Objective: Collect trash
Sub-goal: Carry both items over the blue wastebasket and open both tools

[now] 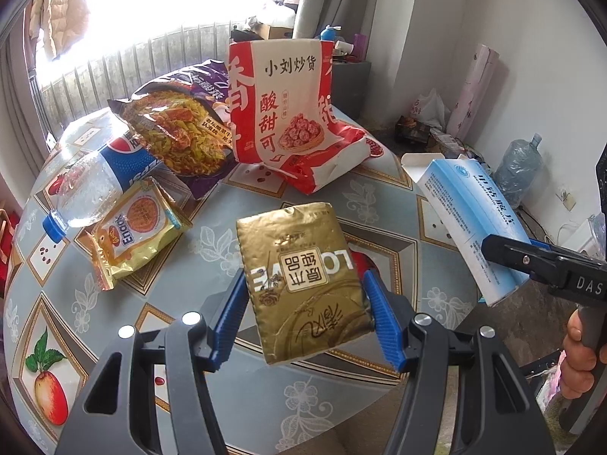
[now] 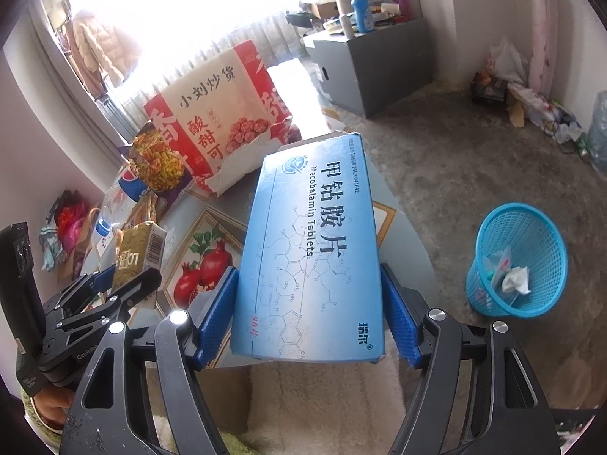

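Both hand-held grippers point steeply down over the table (image 1: 125, 284). The left gripper (image 1: 303, 299) has its blue pads pressed on a gold cigarette pack (image 1: 299, 284), whose long axis runs away from the camera. The right gripper (image 2: 309, 314) clamps a blue Mecobalamin tablet box (image 2: 311, 242), also lengthwise forward, open flap far. Snack bags (image 1: 288, 113), a Pepsi bottle (image 1: 95, 185) lie behind; a blue wastebasket (image 2: 519, 261) stands on the floor, well apart.

The left hand-held gripper (image 1: 305, 322) clamps a gold foil packet (image 1: 303, 284) between its blue pads, lifted above the desk (image 1: 212, 250). Behind lie a Pepsi bottle (image 1: 95, 182), an Enaak snack packet (image 1: 140, 231) and a red-and-white snack bag (image 1: 292, 113). At right, the right hand-held gripper (image 1: 504, 254) holds a blue medicine box (image 1: 470, 220).
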Tool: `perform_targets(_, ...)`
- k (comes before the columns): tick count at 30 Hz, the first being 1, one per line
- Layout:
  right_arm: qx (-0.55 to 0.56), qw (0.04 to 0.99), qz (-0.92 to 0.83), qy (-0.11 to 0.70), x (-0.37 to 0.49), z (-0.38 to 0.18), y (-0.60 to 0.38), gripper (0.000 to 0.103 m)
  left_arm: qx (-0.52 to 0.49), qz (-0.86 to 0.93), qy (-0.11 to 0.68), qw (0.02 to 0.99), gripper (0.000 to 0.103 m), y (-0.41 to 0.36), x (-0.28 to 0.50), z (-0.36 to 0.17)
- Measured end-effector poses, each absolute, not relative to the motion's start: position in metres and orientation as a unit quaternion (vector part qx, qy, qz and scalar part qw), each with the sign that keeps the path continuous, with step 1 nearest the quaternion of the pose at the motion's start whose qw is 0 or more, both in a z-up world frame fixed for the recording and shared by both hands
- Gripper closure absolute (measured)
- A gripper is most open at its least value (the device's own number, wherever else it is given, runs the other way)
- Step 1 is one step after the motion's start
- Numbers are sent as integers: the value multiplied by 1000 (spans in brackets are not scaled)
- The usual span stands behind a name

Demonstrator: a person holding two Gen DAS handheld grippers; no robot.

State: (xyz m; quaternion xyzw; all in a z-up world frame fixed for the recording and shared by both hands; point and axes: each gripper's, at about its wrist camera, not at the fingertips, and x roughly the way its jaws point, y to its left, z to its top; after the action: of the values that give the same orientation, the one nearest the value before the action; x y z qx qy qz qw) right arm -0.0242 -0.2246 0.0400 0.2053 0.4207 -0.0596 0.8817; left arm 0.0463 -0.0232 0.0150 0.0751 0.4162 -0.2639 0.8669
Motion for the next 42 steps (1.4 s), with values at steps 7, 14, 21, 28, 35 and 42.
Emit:
perform_targets(7,215,886,-68,404,-35,46,-236,35,85,-276,401,869,43,-37,39,27)
perform_targets(14,235,888,-81,388,-50,47,-256,35,104,-303,391,863,43,-69,32,36)
perform_targets(21,270,881,-123,369,-73,40,-298,35,122,-359,392,838,43,-129,30,45)
perform_targets(28,326,851,-218,349,-115,23,-378,35,134,-454,435,766,43,-231,39,47)
perform_targets(35,409,796,-270,356,-141,-27,-452,35,165,-501,491,693,43,-347,44,10)
perform_targets(42,481,760,-269,344,-127,-75,-515,32,194,-523,529,640,36,-440,60,-45)
